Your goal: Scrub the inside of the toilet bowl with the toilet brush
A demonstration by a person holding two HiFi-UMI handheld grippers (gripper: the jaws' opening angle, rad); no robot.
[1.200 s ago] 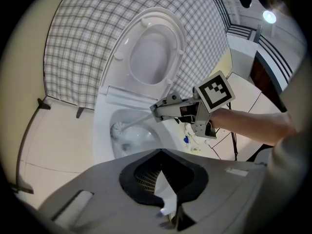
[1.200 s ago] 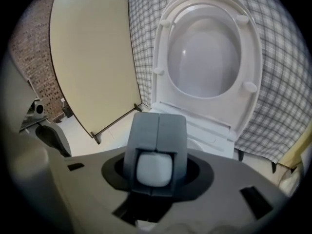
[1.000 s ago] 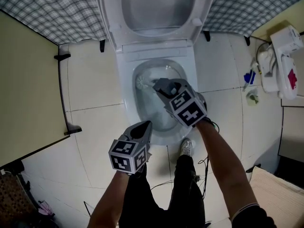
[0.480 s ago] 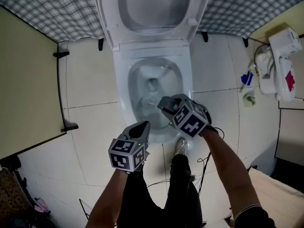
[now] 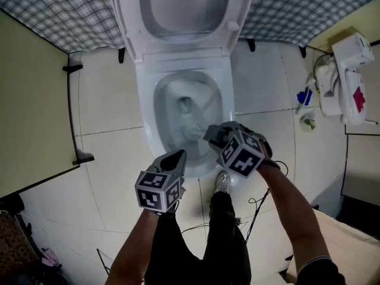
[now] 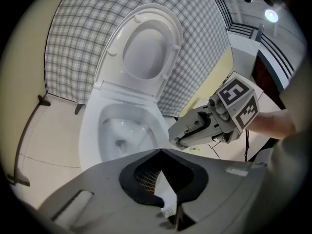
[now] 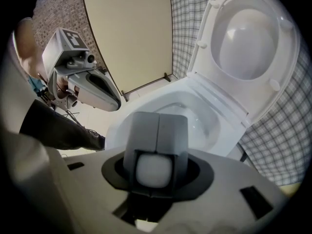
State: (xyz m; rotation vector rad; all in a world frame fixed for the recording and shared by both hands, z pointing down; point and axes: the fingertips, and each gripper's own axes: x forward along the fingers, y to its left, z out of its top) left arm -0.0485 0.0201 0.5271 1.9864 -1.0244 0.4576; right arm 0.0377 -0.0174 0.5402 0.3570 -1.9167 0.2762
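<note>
The white toilet bowl [image 5: 145,103] stands open with its lid [image 5: 184,5] raised. My right gripper [image 5: 212,134] hovers over the bowl's near right rim, shut on the toilet brush handle. In the right gripper view the handle's white end [image 7: 153,169] sits clamped between the grey jaws. The brush head [image 5: 193,130] shows blurred low in the near part of the bowl. My left gripper [image 5: 176,157] hangs shut and holds nothing, just in front of the bowl's near rim, left of the right one.
A beige partition [image 5: 29,100] stands to the left, and a checked wall [image 5: 53,10] runs behind the toilet. A white unit with a red label [image 5: 347,79] sits at the right. The person's shoe [image 5: 222,183] and cables [image 5: 255,200] lie near the bowl's front.
My right gripper has drawn back toward the bowl's near right side. The brush head went from the far left of the bowl to its near part. The left gripper stayed put.
</note>
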